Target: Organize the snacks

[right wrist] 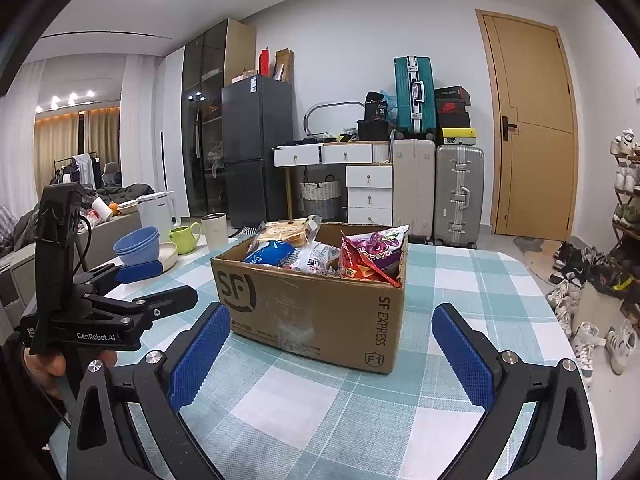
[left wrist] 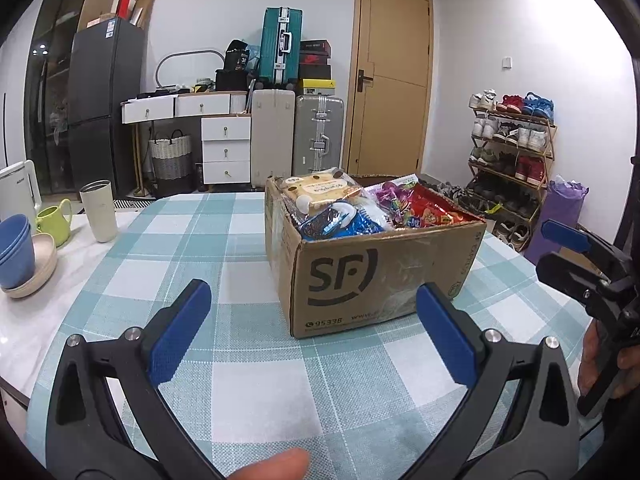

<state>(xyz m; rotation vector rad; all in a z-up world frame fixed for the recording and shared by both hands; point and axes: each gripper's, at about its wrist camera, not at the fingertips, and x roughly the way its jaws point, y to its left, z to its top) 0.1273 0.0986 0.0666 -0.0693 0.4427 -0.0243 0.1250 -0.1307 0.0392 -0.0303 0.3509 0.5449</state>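
Tongs are being held spread on both sides, nothing between the blue pads: the left gripper [left wrist: 314, 330] and the right gripper [right wrist: 334, 350] are each being kept low over the checked tablecloth [left wrist: 256, 380], just short of the cardboard box [left wrist: 372, 276]. Snack packets [right wrist: 320, 254] are being carried in the open box, standing mid-table. Blue bowls [left wrist: 14, 254], a green jug [left wrist: 54, 218] and a tumbler [left wrist: 100, 210] are being left at the table's left edge.
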